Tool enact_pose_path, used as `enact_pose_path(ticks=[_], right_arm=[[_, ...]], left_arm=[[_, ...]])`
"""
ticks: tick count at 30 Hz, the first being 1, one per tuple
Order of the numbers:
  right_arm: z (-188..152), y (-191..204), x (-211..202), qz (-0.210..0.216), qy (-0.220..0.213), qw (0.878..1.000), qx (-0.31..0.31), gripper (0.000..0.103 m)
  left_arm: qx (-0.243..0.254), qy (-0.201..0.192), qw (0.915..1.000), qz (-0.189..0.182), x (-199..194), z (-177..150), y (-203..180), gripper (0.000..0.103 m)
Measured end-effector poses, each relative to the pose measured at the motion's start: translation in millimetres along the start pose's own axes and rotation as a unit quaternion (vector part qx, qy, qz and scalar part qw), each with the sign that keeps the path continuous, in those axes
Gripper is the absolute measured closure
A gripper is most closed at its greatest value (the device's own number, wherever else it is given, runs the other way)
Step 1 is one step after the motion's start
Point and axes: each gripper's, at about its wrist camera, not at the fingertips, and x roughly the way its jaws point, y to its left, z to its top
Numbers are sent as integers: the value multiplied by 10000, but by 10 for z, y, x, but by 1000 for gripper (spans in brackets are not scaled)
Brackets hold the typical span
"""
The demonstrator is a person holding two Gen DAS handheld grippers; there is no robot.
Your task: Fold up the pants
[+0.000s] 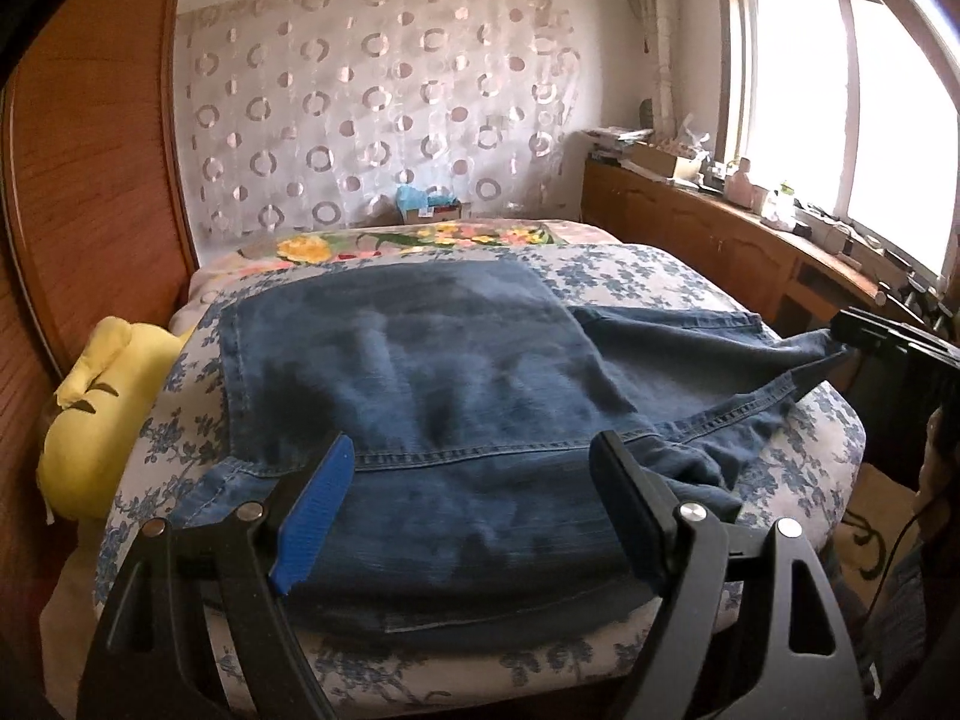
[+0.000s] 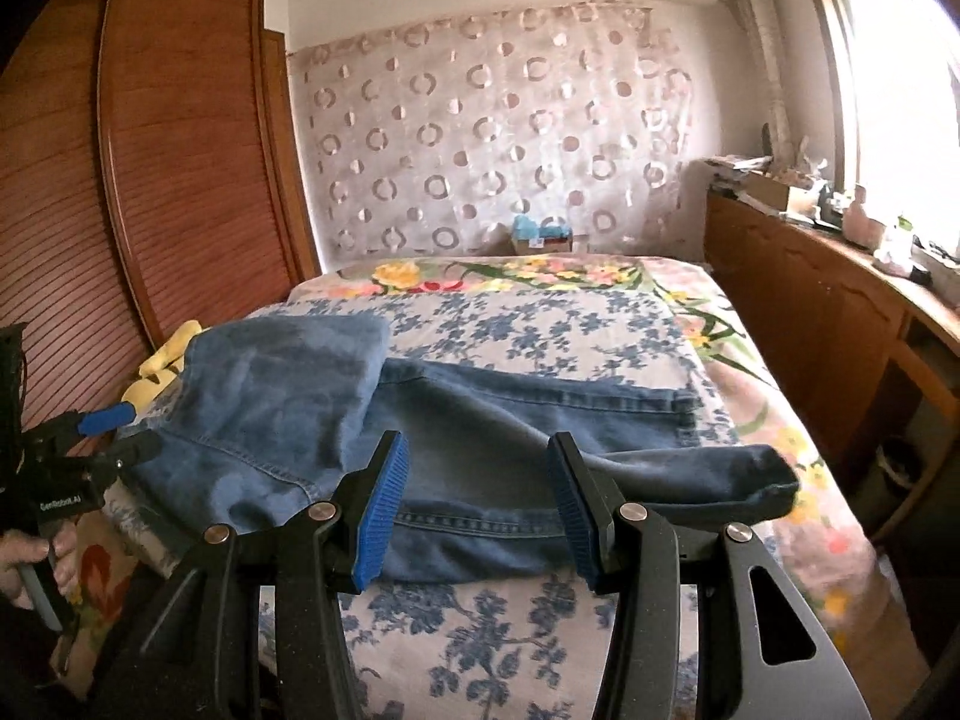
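Note:
Blue jeans (image 1: 420, 360) lie on the flowered bed cover (image 1: 630, 276), with one part folded over the rest. My left gripper (image 1: 474, 441) hovers open just above the jeans' near edge, with nothing between its pads. In the right wrist view it shows at the far left (image 2: 120, 435), held by a hand (image 2: 30, 558). My right gripper (image 2: 478, 444) has a fold of the jeans (image 2: 270, 396) between its blue pads (image 2: 384, 510). A pant leg (image 2: 750, 480) trails off to the right. In the left wrist view the denim is pulled taut up to the right gripper (image 1: 864, 330).
A yellow plush cushion (image 1: 90, 420) sits between the bed and the wooden wardrobe (image 1: 90, 180) on the left. A low wooden cabinet (image 1: 720, 240) with clutter runs under the window on the right. A small box (image 1: 426, 207) stands at the head of the bed.

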Motion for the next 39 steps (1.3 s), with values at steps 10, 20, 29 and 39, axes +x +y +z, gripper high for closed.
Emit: enact_pose_path(ticks=[10,20,29,39], right_arm=[[-1,-116,-40,-204,-10,9998,24,45],[-3,-447,-98,-831,48,9965,78,44],[-14,-767,13,-1165,238,9919,441,44],[-74,-974,266,-1336,654,9859,767,44]], left_arm=[[124,-43,9998,-113,-53,30,-161,22],[86,73,9995,-284,-13,0,-222,22],[100,91,9992,-381,-10,-22,-301,22],[30,199,9989,-416,17,-82,-299,22]])
